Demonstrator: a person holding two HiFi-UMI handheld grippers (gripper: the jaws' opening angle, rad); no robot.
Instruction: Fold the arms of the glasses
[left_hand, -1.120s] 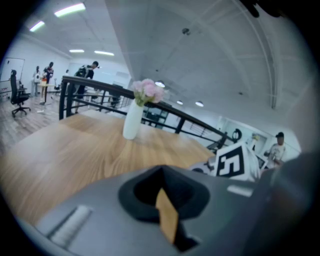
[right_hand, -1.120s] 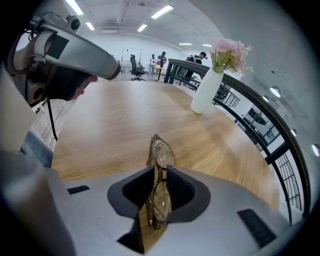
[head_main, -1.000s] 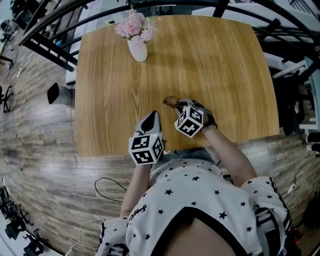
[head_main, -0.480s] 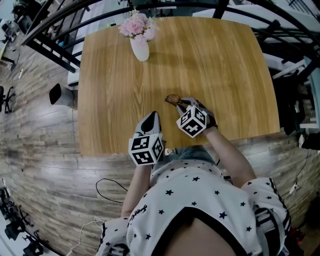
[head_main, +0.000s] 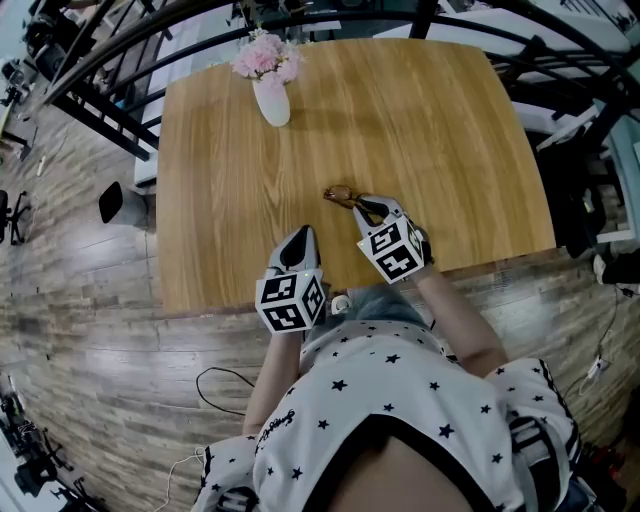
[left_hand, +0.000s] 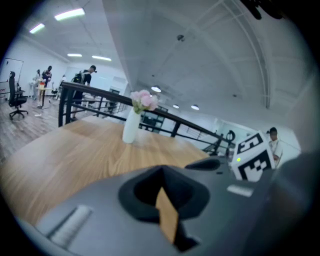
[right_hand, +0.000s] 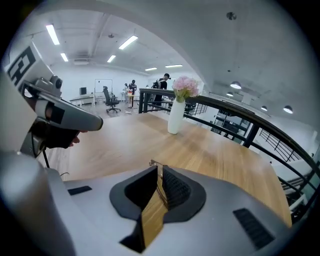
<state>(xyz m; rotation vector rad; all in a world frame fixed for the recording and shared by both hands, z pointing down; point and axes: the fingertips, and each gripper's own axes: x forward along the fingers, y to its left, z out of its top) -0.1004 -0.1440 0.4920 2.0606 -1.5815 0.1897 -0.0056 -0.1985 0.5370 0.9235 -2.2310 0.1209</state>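
Since the last frame my right gripper (head_main: 364, 205) has swung its cube nearer the table (head_main: 220, 200) edge. Its jaws are pinched on an arm of the glasses (head_main: 341, 196), which lie mid-table. My left gripper (head_main: 300, 235) waits nearby, jaws nearly together, holding nothing.

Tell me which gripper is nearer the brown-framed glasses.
Right. The right gripper is at the thin brown-framed glasses, fingers closed on one arm; the left gripper sits apart, nearer the wooden table's front edge.
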